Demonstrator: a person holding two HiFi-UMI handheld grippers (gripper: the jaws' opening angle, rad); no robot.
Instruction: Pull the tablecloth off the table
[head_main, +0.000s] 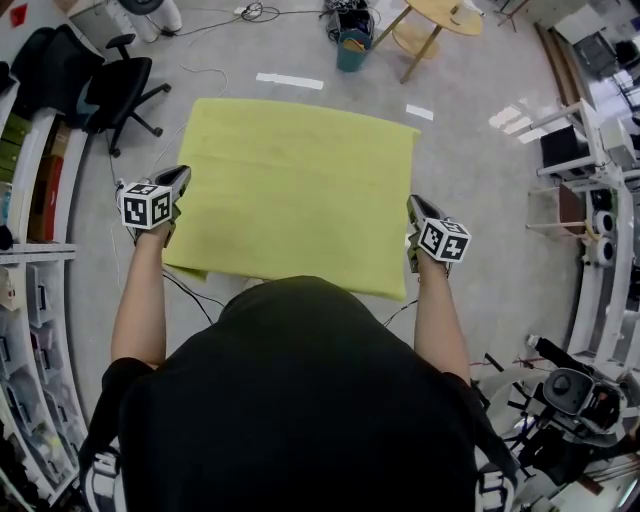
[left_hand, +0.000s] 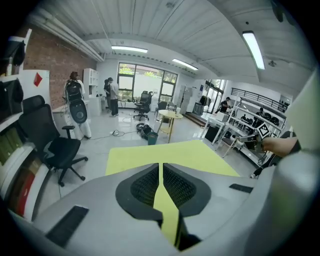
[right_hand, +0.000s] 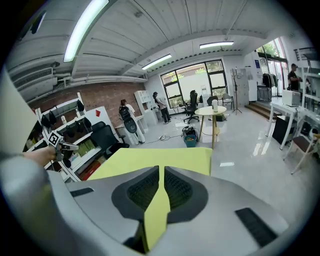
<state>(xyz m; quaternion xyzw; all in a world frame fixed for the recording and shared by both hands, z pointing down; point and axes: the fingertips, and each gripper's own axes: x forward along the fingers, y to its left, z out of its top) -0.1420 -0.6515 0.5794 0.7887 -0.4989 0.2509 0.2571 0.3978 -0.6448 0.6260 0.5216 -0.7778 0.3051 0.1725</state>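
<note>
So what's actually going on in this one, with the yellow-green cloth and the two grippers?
A person stands at the near side of a yellow-green tablecloth, which is spread out flat in front of them, with a handheld gripper in each hand. The left gripper is clamped on the cloth's near left edge and the right gripper on its near right edge. Each has a strip of fabric pinched between its jaws. The table underneath is not visible.

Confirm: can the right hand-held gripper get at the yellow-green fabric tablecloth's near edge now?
Probably yes: the right hand-held gripper is at the near right corner, with the yellow-green fabric tablecloth pinched between the jaws; nothing blocks it.
</note>
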